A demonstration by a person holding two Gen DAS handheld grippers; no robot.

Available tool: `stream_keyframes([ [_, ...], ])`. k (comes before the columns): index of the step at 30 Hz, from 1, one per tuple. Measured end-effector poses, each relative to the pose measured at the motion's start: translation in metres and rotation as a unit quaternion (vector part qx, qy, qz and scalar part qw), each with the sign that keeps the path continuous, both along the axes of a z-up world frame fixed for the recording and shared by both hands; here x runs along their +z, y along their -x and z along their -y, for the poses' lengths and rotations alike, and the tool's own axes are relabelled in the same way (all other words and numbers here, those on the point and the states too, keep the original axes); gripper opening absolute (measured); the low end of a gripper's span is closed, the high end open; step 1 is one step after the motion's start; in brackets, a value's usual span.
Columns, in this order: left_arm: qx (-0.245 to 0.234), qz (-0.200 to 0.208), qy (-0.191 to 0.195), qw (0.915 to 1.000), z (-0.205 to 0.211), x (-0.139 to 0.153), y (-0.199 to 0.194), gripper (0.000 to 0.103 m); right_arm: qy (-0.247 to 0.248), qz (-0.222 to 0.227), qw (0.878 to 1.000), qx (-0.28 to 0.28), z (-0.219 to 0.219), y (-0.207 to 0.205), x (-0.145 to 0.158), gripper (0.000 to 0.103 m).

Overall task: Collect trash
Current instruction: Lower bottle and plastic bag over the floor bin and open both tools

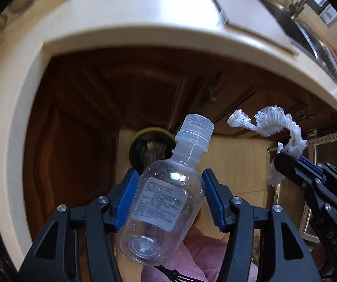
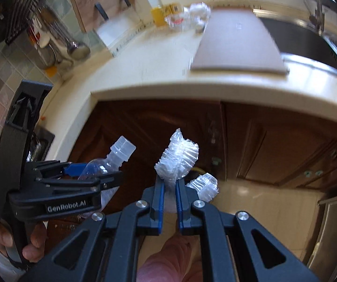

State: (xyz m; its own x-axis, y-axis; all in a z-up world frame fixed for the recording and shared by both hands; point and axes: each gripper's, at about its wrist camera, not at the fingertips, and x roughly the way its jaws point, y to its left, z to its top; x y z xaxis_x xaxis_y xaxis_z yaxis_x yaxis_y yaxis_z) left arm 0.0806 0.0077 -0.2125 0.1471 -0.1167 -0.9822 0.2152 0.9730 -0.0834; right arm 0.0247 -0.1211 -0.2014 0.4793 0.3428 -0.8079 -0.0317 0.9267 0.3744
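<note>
"GenRobot.AI" is read in white on the side of the left gripper (image 2: 115, 176). "DAS" is read on the black arm of the right gripper (image 1: 283, 155). The label on the clear bottle (image 1: 161, 195) is printed but illegible.

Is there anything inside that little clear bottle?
The clear bottle, clamped in the left gripper, looks empty apart from tiny droplets on its wall. Its white label covers part of the inside.

Both claws hang in front of the counter's (image 2: 215, 87) edge, tilted down toward the floor. The left claw (image 1: 169, 191) clamps a clear bottle (image 1: 166, 195) between its blue pads. Just beside it, the right claw (image 2: 169, 188) pinches crumpled plastic wrap (image 2: 178, 159).
</note>
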Motion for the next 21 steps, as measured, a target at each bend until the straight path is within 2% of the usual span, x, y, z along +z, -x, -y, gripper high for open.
stream_keyframes([
  [7,0.041,-0.038,0.006,0.9984,-0.028,-0.077,0.01,0.055,-0.003,-0.077,0.997,0.024,-0.028,-0.015,-0.08,0.009],
  [15,0.076,-0.091,0.011,0.9929,-0.049,-0.182,-0.017,0.055,0.005,-0.141,0.989,0.034,-0.053,-0.05,-0.179,0.009],
  [18,0.076,-0.102,0.016,0.9918,-0.051,-0.216,-0.029,0.056,0.01,-0.159,0.987,0.037,-0.062,-0.065,-0.213,0.009],
  [21,0.07,-0.113,0.001,0.9911,-0.059,-0.25,-0.048,0.056,0.015,-0.176,0.984,0.033,-0.07,-0.085,-0.247,0.01],
])
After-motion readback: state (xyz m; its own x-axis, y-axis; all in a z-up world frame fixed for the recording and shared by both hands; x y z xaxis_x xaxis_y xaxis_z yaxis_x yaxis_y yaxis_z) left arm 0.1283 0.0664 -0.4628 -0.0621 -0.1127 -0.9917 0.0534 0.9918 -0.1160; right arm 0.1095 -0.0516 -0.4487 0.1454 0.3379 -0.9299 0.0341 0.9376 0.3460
